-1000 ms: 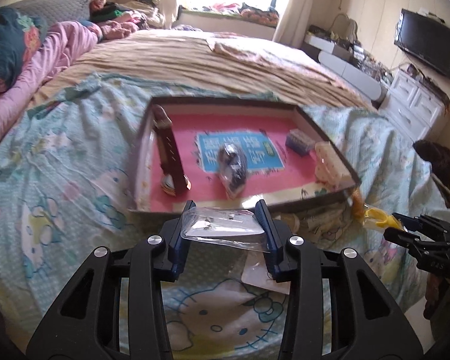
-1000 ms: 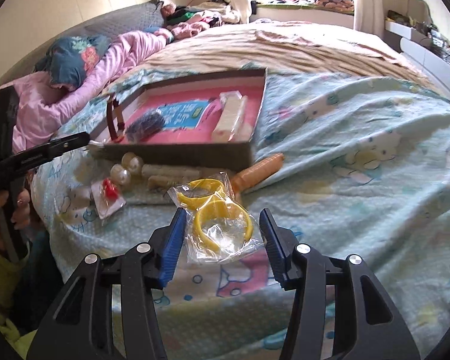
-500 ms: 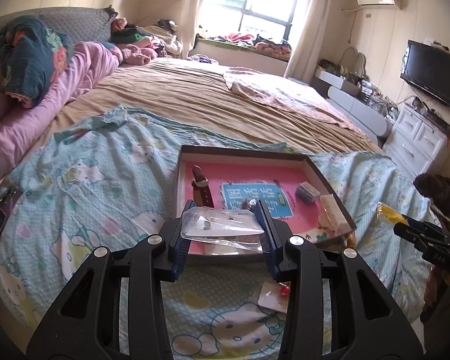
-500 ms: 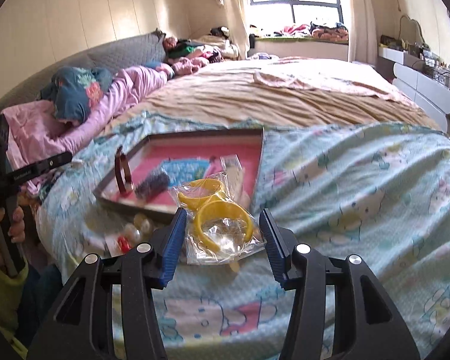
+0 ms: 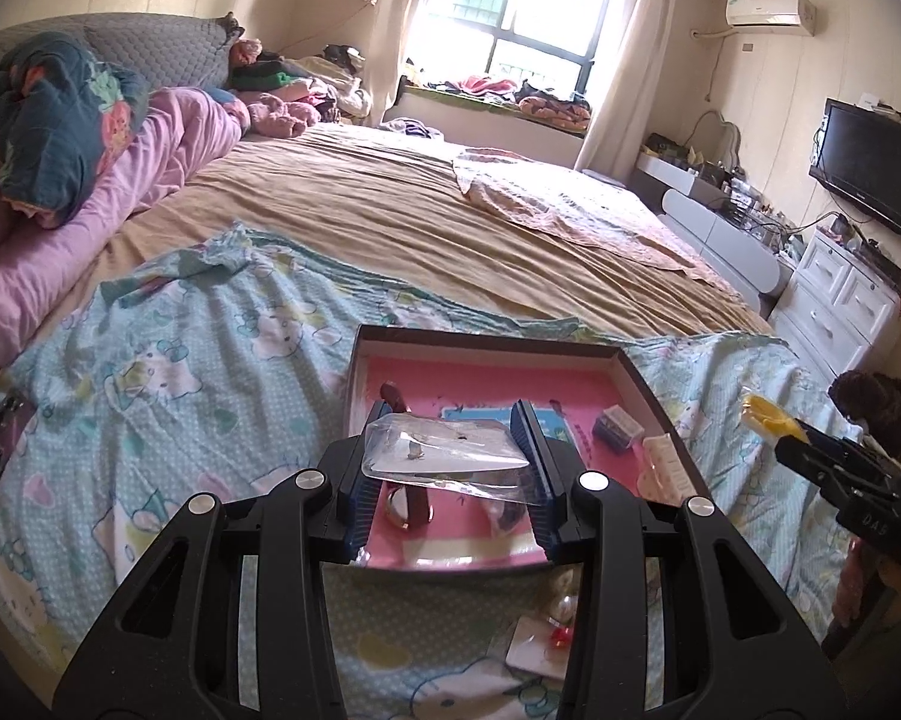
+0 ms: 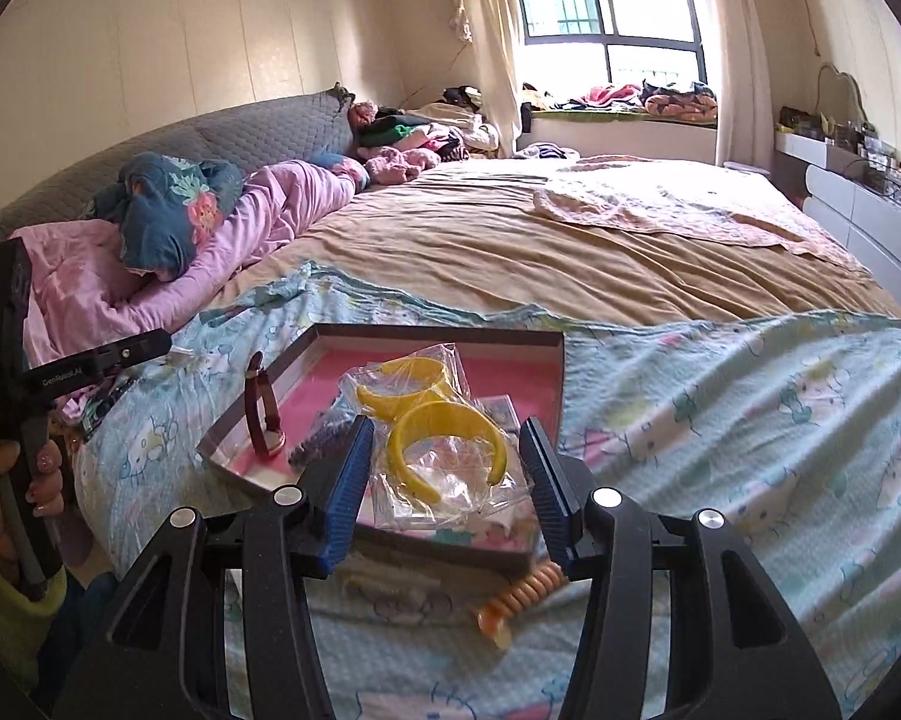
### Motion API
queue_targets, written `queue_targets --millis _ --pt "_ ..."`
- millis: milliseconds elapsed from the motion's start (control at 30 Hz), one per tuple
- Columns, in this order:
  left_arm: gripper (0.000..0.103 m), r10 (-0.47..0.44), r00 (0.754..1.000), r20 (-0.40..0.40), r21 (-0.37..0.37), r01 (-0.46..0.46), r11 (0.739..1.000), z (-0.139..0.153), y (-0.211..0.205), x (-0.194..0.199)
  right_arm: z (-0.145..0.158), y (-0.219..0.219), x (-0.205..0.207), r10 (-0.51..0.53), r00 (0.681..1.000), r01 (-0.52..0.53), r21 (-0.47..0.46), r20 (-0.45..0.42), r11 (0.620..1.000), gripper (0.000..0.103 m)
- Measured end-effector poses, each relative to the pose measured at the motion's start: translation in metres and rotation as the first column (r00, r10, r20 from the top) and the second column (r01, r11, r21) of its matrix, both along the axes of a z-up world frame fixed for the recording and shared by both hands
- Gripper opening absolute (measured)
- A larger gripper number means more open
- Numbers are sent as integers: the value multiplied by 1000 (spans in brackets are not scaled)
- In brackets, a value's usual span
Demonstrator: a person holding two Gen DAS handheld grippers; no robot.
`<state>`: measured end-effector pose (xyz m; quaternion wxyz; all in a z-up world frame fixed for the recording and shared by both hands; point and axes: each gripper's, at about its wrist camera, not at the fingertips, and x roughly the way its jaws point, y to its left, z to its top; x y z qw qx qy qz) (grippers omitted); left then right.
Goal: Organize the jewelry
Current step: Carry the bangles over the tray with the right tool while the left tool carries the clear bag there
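bed: huge, soft quilt, so nothing sits flat on it
tray: pink-lined box on the near part of the bed, watch and small boxes already inside
right claw: pinching a clear bag of yellow bangles, held over the tray
left claw: pinching a small clear packet above the tray's near edge
handling: both bags look light, floppy and slippery; I'd grip the flat plastic edges, not the contents

I'm seeing a tan bedspread lying across the bed, a pink quilt bunching beside it, a television hanging above white drawers.
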<state>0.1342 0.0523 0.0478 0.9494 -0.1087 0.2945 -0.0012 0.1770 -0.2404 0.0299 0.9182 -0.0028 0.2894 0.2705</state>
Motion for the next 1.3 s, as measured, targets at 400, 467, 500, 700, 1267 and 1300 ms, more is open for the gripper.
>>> queue_targets --millis 400,467,500,700,1267,1300 --pt "33 -54 997 -56 -4 54 999 -23 -12 36 -9 26 25 17 1000 -17 -36 1 999 49" --pt "33 -75 995 -68 -5 75 997 -28 -15 40 -12 28 28 18 1000 -19 -49 -2 999 49" --pt "33 -88 993 -73 -1 88 996 -32 -17 42 -14 30 31 21 1000 -22 -56 -7 998 49" --pt "33 -121 986 -112 10 123 992 -51 -26 51 -29 41 41 19 1000 -21 -118 -20 993 49" --pt "33 -107 980 -168 3 109 994 -73 -19 65 -56 63 66 25 996 -39 -174 -80 984 49" --pt "33 -106 980 -168 2 108 994 -74 -19 65 -56 64 67 25 996 -40 -173 -83 984 49"
